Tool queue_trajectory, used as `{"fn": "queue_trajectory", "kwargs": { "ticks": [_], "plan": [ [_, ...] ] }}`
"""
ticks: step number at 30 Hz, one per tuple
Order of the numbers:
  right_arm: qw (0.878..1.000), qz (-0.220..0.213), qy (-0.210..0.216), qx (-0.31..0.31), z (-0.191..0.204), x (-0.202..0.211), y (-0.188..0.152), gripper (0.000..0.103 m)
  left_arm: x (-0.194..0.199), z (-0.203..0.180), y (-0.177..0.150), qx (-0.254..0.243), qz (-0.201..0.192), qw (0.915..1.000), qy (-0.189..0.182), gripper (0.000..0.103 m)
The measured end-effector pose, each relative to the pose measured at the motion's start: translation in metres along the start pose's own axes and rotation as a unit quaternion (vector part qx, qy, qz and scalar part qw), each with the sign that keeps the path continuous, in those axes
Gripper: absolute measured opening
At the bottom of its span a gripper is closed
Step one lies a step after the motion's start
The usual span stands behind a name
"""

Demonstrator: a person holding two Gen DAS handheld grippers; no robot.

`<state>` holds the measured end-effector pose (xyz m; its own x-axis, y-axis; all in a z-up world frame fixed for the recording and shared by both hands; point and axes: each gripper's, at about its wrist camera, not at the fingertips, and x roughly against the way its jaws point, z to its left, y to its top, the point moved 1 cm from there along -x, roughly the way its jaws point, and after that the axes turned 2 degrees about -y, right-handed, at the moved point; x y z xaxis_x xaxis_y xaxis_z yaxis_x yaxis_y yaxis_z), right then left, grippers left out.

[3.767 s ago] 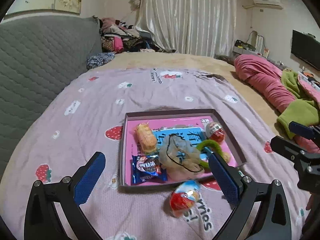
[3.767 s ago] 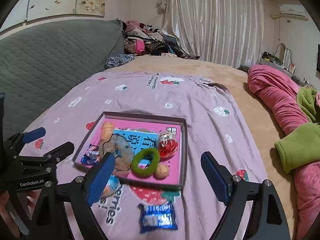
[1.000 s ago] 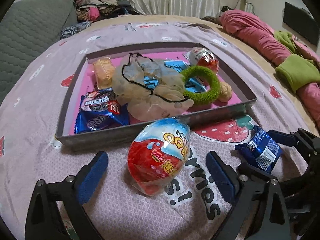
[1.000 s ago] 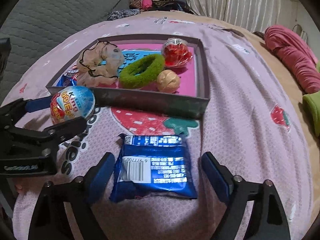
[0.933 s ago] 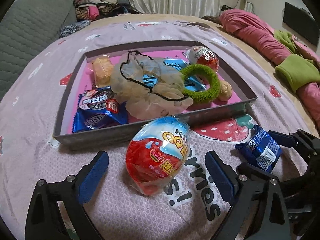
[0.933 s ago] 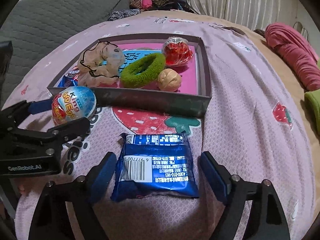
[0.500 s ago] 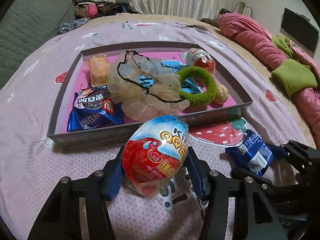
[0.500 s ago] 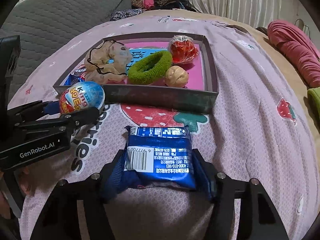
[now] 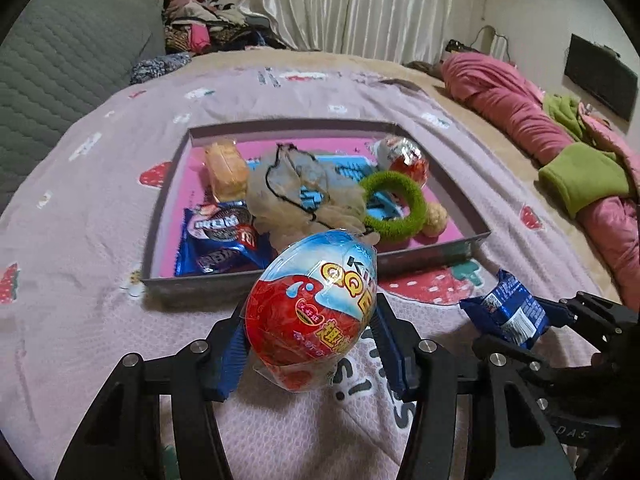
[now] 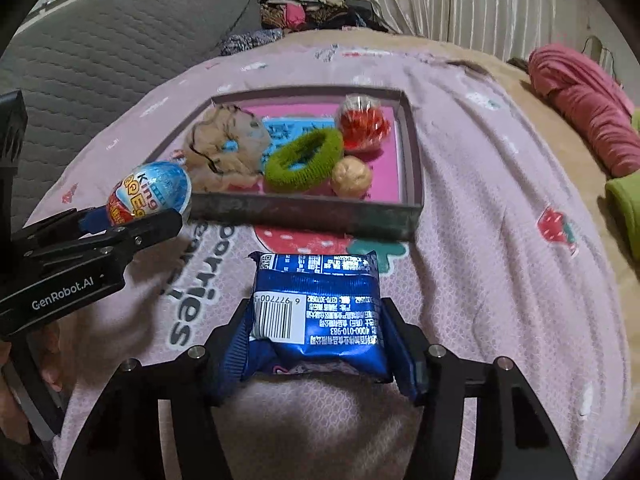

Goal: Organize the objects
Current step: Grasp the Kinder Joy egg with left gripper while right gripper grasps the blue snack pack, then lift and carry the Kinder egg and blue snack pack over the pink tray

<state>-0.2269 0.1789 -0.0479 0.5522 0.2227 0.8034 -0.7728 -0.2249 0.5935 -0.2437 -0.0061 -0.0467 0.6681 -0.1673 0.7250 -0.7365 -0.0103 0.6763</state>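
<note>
**Both jaws clamp and lift: egg and cookie packet leave the bed**

Since the frames a second ago, both pairs of jaws have just been closing, and each now has its item between them; both items sit higher in view, apparently raised off the bedspread (image 9: 80, 208).

The left gripper (image 9: 310, 354) has its jaws clamped on the toy egg (image 9: 312, 308), pressing on its flanks at 9 and 3 o'clock so the rounded shell cannot roll out. The egg hangs at centre of the left wrist view, just short of the near wall of the tray (image 9: 436, 254).

The right gripper (image 10: 316, 364) has its jaws clamped on the blue cookie packet (image 10: 318, 312), pinching the soft wrapper at its two side edges, barcode up. In the left wrist view the packet shows at 3 o'clock.

The tray lies toward 12 o'clock in both views, already carrying a second egg (image 10: 362, 124), a green hair tie (image 10: 304, 160), a beige scrunchie (image 10: 224, 148), a walnut-like ball (image 10: 351, 178), another blue packet (image 9: 224, 244) and a wrapped cake (image 9: 226, 168).

Judging by that gathering, the two held items are likely bound for the tray. Free floor seems to remain along the tray's right side, near the ball.
</note>
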Motion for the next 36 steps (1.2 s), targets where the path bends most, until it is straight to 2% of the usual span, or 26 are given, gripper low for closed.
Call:
{"fn": "queue_trajectory", "kwargs": {
  "ticks": [10, 22, 31, 36],
  "plan": [
    [0.998, -0.065, 0.004, 0.006, 0.015, 0.062, 0.014, 0.061, 0.068, 0.001, 0.007, -0.009, -0.045, 0.9986, 0.027, 0.058],
    [0.993, -0.117, 0.010, 0.003, 0.028, 0.119, 0.027, 0.061, 0.142, -0.007, 0.020, -0.023, -0.097, 0.9945, 0.031, 0.058],
    [0.986, -0.163, -0.002, 0.024, 0.037, 0.156, 0.065, 0.061, 0.166, -0.009, 0.053, -0.036, -0.122, 0.9910, 0.044, 0.058],
    [0.983, -0.182, -0.001, 0.014, 0.027, 0.163, 0.085, 0.061, 0.164, -0.005, 0.080, -0.036, -0.138, 0.9885, 0.049, 0.058]
  ]
}}
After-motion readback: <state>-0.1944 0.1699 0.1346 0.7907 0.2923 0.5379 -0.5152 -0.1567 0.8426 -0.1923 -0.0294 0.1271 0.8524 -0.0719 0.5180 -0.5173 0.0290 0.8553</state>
